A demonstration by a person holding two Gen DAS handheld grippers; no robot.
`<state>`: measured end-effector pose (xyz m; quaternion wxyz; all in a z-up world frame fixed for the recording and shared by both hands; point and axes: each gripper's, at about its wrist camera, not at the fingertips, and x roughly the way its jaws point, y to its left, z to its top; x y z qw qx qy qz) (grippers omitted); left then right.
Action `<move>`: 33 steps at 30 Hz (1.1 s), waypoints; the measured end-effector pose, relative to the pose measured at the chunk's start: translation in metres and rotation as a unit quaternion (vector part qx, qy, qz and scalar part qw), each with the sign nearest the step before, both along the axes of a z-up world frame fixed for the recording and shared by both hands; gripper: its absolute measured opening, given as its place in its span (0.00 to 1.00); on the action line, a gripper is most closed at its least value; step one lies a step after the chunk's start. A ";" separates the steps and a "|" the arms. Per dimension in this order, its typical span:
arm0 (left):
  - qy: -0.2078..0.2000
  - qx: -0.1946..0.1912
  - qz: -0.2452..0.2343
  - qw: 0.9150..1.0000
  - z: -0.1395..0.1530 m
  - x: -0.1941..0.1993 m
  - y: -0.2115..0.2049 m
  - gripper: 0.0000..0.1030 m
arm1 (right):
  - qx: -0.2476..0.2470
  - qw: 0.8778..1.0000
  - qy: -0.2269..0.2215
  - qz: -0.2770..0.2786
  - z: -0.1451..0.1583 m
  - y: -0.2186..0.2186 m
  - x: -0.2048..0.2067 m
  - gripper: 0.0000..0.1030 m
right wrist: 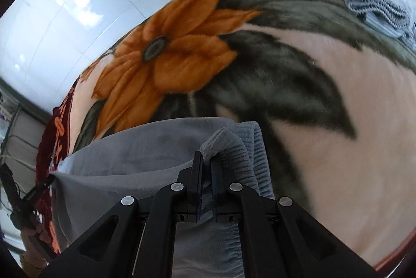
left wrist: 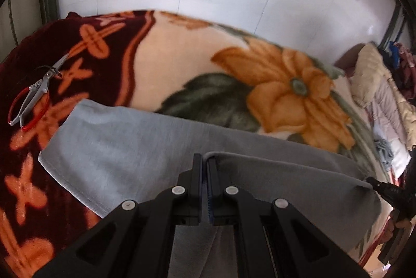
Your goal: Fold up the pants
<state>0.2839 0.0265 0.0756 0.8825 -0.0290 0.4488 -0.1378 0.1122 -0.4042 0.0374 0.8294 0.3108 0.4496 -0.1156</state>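
I had both tongs clenched on the grey pants [left wrist: 124,148] — left tongs [left wrist: 205,161] on an edge, right tongs [right wrist: 206,157] on the waistband — over the floral blanket [left wrist: 197,65]; scissors [left wrist: 36,93] lay nearby.

The near part of the grey pants [left wrist: 145,153] is disappearing under the black frame of the left tongs [left wrist: 204,161], and the bottom edge of the left wrist view is cutting the cloth off. The right tongs [left wrist: 374,183] are showing only as a dark tip at that view's right edge, their jaws not readable there. In the right wrist view the waistband [right wrist: 249,148] is running behind the frame. The floral blanket [left wrist: 182,75] is smearing with blur. The heap of bedding [left wrist: 377,85] on the far right is looking too small and distorted to sort out.
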 end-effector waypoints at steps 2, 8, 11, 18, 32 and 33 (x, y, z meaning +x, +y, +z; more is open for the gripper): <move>0.012 0.021 0.000 1.000 -0.001 0.005 -0.006 0.03 | 0.013 1.000 0.014 -0.007 0.003 -0.003 0.002 0.08; 0.069 0.050 0.022 0.996 -0.002 0.020 -0.016 0.03 | 0.011 0.997 0.076 0.019 0.025 -0.011 0.000 0.35; 0.095 0.052 0.036 0.993 0.004 0.019 -0.024 0.03 | -0.036 0.993 0.102 0.050 0.037 -0.013 0.000 0.36; 0.126 0.054 0.048 0.989 0.024 0.017 -0.046 0.03 | -0.062 0.979 0.135 0.143 0.032 -0.009 0.026 0.36; 0.131 0.087 0.091 0.983 0.047 0.005 -0.054 0.03 | -0.120 0.973 0.133 0.144 0.020 -0.002 0.036 0.22; 0.128 0.089 0.093 0.983 0.051 0.004 -0.053 0.03 | -0.117 0.976 0.128 0.132 0.025 -0.003 0.030 0.22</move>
